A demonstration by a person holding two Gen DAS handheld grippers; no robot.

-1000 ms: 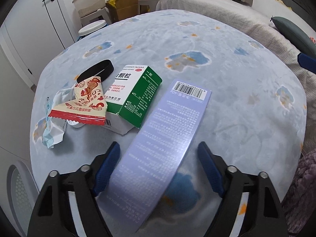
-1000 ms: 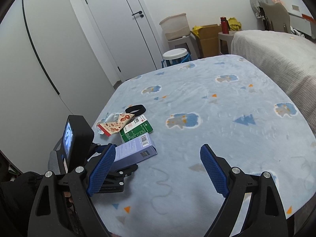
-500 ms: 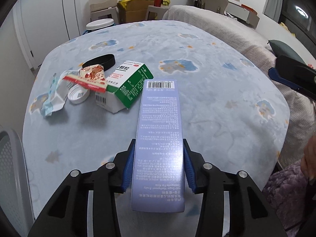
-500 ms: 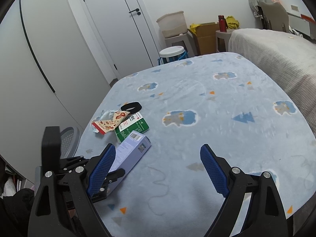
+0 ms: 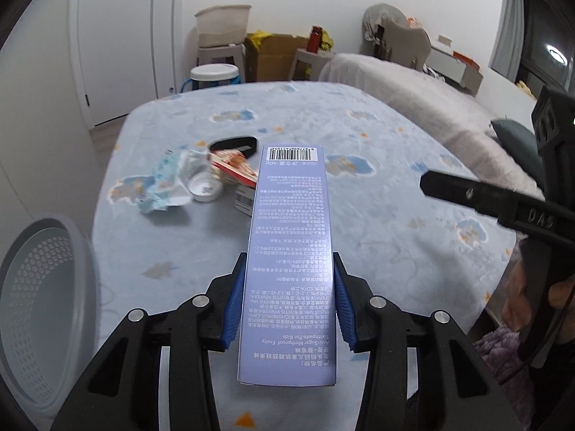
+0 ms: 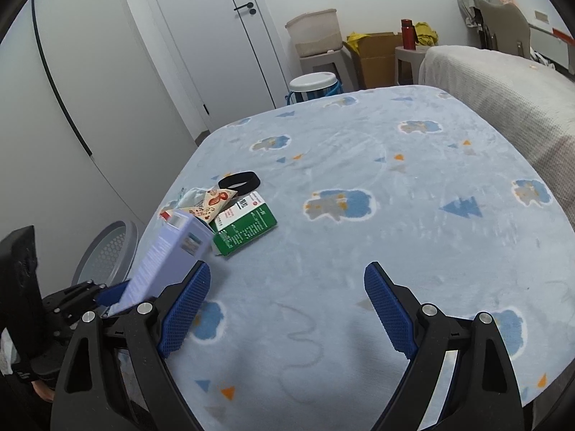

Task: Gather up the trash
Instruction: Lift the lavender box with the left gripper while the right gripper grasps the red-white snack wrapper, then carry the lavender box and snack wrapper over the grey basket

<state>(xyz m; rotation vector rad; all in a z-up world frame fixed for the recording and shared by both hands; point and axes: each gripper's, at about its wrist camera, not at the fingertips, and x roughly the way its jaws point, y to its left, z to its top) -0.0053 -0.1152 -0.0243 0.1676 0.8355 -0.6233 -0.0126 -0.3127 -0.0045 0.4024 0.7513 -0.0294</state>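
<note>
My left gripper point(image 5: 289, 262) is shut on a long lilac toothpaste box point(image 5: 291, 237), its blue pads pressing the box's two long sides; the box is held in the air above the blue blanket point(image 5: 377, 215). In the right wrist view the same box point(image 6: 169, 251) tilts upward at the lower left. My right gripper point(image 6: 287, 269) hangs open over the blanket with nothing between its fingers. On the blanket lie a green medicine box point(image 6: 248, 228), a red snack wrapper point(image 6: 215, 203), a black band point(image 6: 240, 180), a crumpled blue-white wrapper point(image 5: 167, 183) and a white cap point(image 5: 205, 187).
A grey perforated waste basket point(image 5: 46, 287) stands on the floor beside the bed's near left corner. A beige-covered bed point(image 6: 503, 82) adjoins on the right. A white stool point(image 6: 312, 84), cardboard boxes point(image 6: 377, 54) and a door point(image 6: 215, 36) are at the back.
The left gripper's jaws closed on the lilac box, lifted it off the blanket and drew back to the left, bringing the basket into view. The right gripper drifted slightly and stayed open.
</note>
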